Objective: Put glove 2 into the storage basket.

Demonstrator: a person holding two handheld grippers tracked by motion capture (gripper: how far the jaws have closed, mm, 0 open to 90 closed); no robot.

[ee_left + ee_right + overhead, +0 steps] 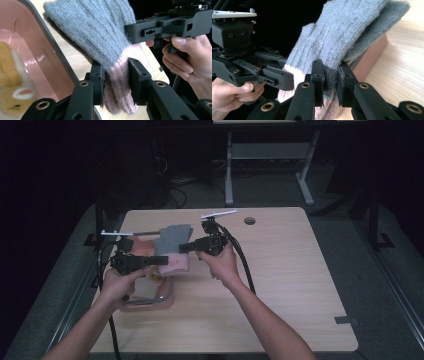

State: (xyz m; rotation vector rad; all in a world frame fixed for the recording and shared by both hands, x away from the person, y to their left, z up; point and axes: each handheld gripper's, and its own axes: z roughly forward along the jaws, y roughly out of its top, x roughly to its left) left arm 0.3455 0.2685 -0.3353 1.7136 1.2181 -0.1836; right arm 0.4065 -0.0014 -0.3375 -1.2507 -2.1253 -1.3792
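A grey knitted glove (172, 237) with a pink cuff (176, 264) is held up over the left part of the wooden table. My left gripper (159, 260) comes in from the left and my right gripper (183, 247) from the right. In the left gripper view, the left gripper (115, 72) is shut on the glove (100, 32) at the pink cuff, with the right gripper's body (165, 26) just behind. In the right gripper view, the right gripper (331, 72) is shut on the glove (344, 32) where grey meets pink.
A pink basket (150, 301) with a grey rim sits under the left hand, and a yellow plush toy (11, 85) lies in it. The table (290, 280) has a cable hole (249, 220) near its far edge. Another table's white legs (229, 175) stand behind.
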